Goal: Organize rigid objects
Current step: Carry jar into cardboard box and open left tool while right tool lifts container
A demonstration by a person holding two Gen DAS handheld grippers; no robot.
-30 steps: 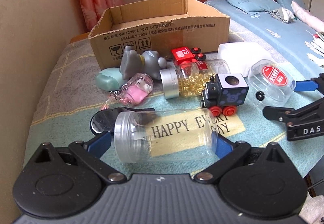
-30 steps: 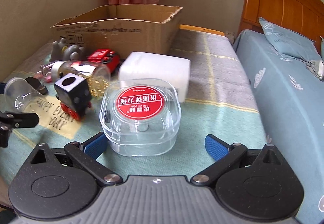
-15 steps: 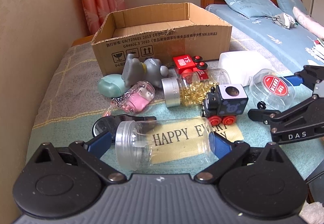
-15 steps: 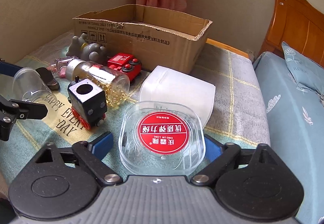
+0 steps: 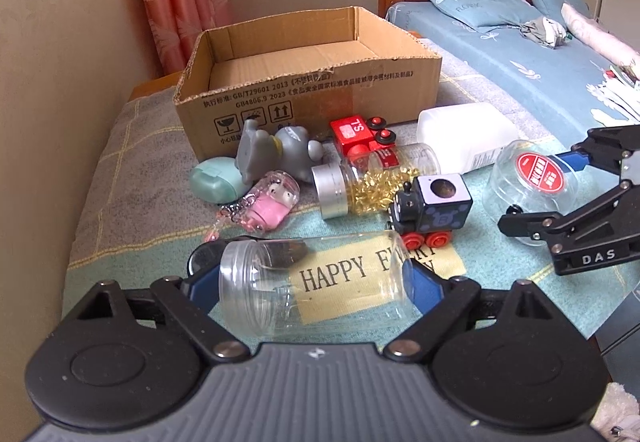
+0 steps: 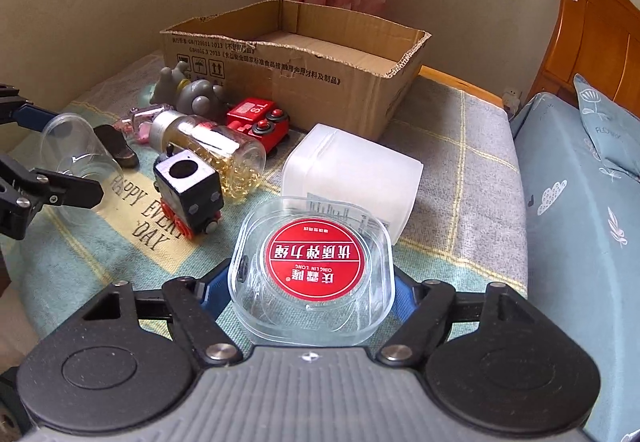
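Your left gripper (image 5: 312,282) is clamped across an empty clear plastic jar (image 5: 316,284), which lies on its side between the blue pads (image 5: 420,280) with its threaded mouth pointing left. Your right gripper (image 6: 310,292) is closed on a small clear plastic case with a round red label (image 6: 314,268), held flat by its two side walls. Both items look light, stiff and smooth, so they will likely slip or twist if the squeeze loosens; thin clear plastic can also crack or flex, so a firm but not crushing hold at mid-body seems wisest. The open cardboard box (image 5: 304,82) sits at the far end of the checked blanket (image 5: 132,178), against the wall, and looks empty from here. Between you and the box lie a black toy train (image 5: 430,208), a bottle of gold capsules with a silver cap (image 5: 360,178), a red toy vehicle (image 5: 362,136), a grey elephant figure (image 5: 276,152), a pink keychain charm (image 5: 268,206), a mint-green case (image 5: 214,178) and a frosted white container (image 6: 352,178). Carrying either held piece to the box means lifting it over this clutter.
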